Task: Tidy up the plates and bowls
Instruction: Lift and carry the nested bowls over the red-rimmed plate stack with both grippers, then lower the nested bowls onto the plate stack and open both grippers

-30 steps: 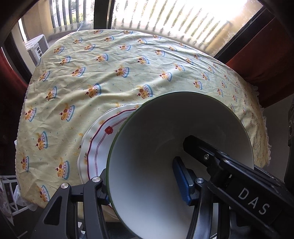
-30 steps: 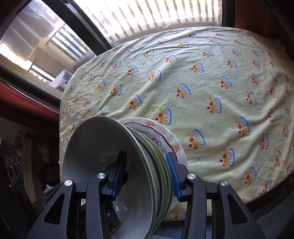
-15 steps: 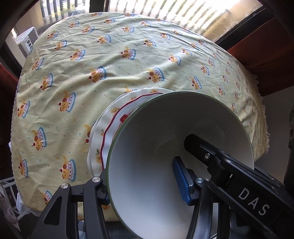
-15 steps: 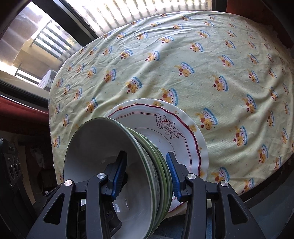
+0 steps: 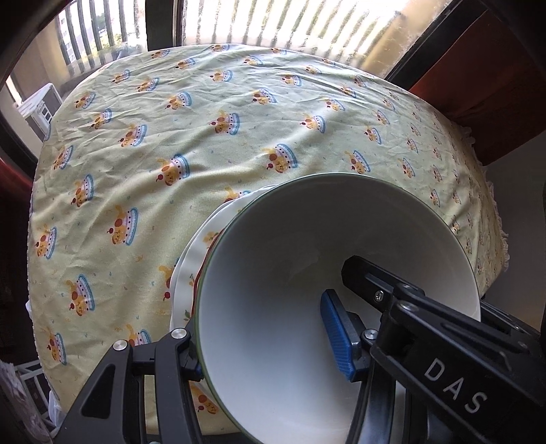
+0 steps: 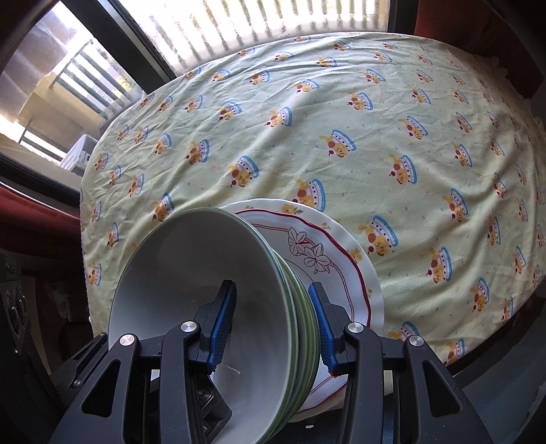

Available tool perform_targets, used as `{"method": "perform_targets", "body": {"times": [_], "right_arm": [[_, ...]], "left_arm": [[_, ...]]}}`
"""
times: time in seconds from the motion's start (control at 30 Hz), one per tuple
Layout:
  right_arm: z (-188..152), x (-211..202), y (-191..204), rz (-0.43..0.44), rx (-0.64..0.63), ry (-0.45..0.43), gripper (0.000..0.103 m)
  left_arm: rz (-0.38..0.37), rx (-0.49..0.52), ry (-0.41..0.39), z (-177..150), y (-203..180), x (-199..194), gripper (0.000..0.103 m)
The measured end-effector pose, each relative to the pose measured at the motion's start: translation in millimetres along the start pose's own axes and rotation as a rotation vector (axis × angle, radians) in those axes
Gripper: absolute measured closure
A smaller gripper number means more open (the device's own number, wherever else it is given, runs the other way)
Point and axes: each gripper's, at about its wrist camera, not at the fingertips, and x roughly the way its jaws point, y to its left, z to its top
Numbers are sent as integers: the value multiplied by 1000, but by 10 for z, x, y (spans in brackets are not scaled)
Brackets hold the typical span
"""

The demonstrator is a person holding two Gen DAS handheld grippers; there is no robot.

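Observation:
A stack of white bowls with green rims [image 6: 191, 273] sits tipped on its side against a scalloped white plate with a red line and flower drawing [image 6: 341, 259]. It hangs above the yellow cake-print tablecloth [image 6: 375, 119]. My right gripper [image 6: 271, 324] is shut on the stack, one blue pad inside the top bowl and the other behind the plate. In the left wrist view the top bowl [image 5: 290, 273] fills the lower middle, with the plate [image 5: 194, 252] peeking out behind it. My left gripper [image 5: 266, 351] is shut on the opposite rim. A black finger [image 5: 368, 276] of the other gripper reaches into the bowl.
The table's near edge [image 6: 477, 355] drops off at the lower right of the right wrist view. Behind the table is a bright window with railings [image 5: 273, 24], red curtains [image 5: 494, 85] at the sides and a white unit [image 5: 37, 109] outside.
Both grippers have rolled a little with the stack still in them. More of the flowered plate shows in the right wrist view, and less of it in the left. Neither grip has changed.

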Motion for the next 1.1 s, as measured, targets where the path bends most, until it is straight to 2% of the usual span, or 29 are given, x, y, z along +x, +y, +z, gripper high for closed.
{"method": "perform_targets", "body": {"times": [0.13, 0.27, 0.53, 0.63, 0.8, 0.93, 1.03, 1.1], "right_arm": [[-54, 0, -49, 3, 21, 2, 56], [-103, 0, -68, -2, 23, -8, 56], [-213, -45, -103, -23, 8, -29, 56], [-213, -59, -82, -30, -29, -38, 56], [-210, -95, -69, -15, -68, -50, 56], [-214, -154, -80, 3, -105, -87, 55], [-205, -212, -105, 27, -126, -109, 48], [-215, -282, -123, 40, -141, -131, 38]], "left_arm": [[23, 40, -30, -43, -64, -11, 48], [42, 23, -54, -113, -70, -29, 48], [44, 47, -29, -177, -138, -21, 45], [39, 24, -30, -172, -125, -12, 45], [33, -14, -44, -208, -101, -40, 38], [54, -30, -91, -244, -112, -142, 32], [65, -54, -132, -296, -121, -254, 28], [74, -73, -165, -345, -131, -334, 22]]}}
